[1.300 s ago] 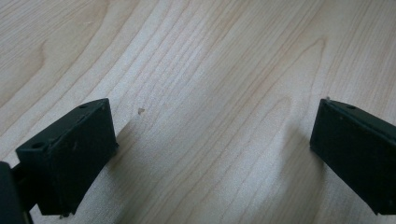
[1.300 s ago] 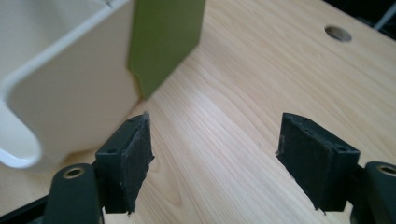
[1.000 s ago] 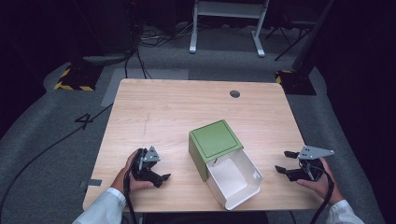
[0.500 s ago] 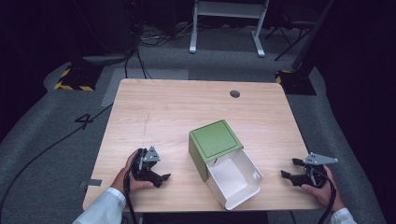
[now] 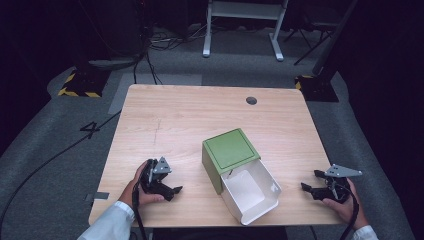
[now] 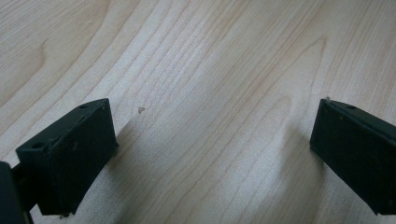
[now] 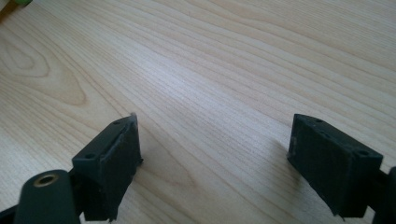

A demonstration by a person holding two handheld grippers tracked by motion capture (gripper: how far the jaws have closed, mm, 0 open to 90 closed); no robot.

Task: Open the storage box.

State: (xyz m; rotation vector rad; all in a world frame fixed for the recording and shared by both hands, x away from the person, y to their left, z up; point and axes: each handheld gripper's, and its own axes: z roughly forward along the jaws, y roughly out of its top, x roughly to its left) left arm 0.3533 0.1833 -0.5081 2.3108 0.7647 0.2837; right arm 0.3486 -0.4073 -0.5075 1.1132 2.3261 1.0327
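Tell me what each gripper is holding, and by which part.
Nothing is held. The left gripper and right gripper both rest open on the table, either side of the green-and-white box, bare wood between their jaws.

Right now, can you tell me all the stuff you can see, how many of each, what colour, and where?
Box: one, green, middle of the table, nearer the front edge.
Drawer: one, white, pulled out of the box toward the front edge; nothing seen in it.
Table: one, light wood, with a small dark round hole near its far right corner.
Stand: one, white metal, on the floor behind the table.
Striped blocks: two, black and yellow, on the grey floor past each far corner.
Left tongs: one, black, open, low over bare table left of the box.
Right tongs: one, black, open, jaws just been opening, nothing between them, right of the drawer.
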